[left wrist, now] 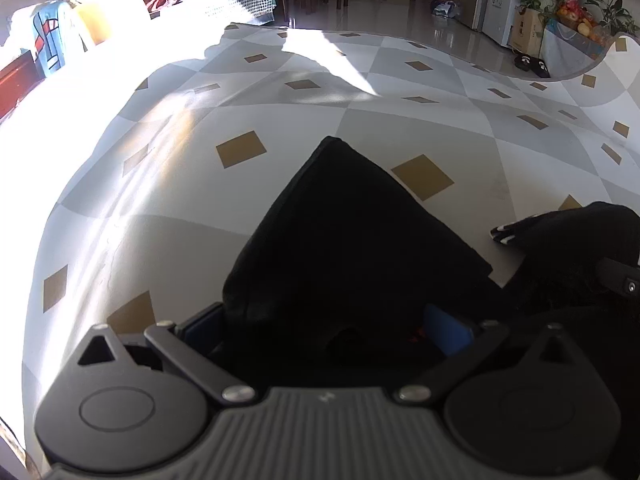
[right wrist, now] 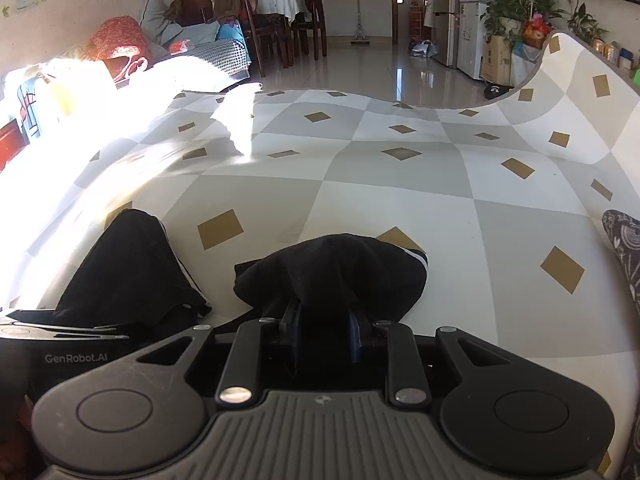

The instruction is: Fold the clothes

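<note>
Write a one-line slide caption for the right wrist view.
Right gripper pinches a bunched black garment over the diamond-patterned table cover, fingers closed on the fabric.

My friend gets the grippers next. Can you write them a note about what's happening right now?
Left gripper: fingers set wide, black garment between them; whether they pinch it cannot be told.
Right gripper: shut on a bunched part of the same black cloth, white stripes at its edge.
Where: on the checkered table cover; a patterned dark cloth lies at the right edge.
Done: garment gathered, no neat fold visible.
Left: lay it flat and fold.
</note>
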`<move>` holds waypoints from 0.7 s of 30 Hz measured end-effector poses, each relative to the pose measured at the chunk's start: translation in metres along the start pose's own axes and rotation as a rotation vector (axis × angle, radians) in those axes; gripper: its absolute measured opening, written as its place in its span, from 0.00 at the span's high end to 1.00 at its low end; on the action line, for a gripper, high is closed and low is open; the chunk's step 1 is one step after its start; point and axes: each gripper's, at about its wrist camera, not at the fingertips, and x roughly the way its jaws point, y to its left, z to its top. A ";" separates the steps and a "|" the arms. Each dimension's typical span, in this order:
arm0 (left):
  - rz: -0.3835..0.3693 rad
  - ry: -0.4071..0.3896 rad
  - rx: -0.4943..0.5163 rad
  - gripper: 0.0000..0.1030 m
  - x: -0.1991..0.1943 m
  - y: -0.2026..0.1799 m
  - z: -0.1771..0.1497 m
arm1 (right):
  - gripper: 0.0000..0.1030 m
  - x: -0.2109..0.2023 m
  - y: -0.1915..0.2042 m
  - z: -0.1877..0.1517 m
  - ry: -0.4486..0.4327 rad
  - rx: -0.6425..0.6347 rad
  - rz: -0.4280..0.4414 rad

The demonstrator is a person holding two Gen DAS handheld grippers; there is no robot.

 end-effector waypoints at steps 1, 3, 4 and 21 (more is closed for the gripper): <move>0.016 0.004 -0.006 0.00 0.001 0.002 0.001 | 0.83 -0.003 -0.002 0.001 -0.016 0.010 -0.011; 0.043 0.007 -0.017 0.00 0.003 0.005 0.001 | 0.84 -0.011 -0.006 0.004 -0.049 0.036 -0.031; 0.054 0.007 -0.022 0.00 0.003 0.006 0.002 | 0.84 -0.015 -0.009 0.006 -0.067 0.053 -0.040; 0.188 0.028 -0.119 0.00 0.002 0.035 0.001 | 0.84 -0.024 -0.091 -0.014 0.070 0.448 -0.288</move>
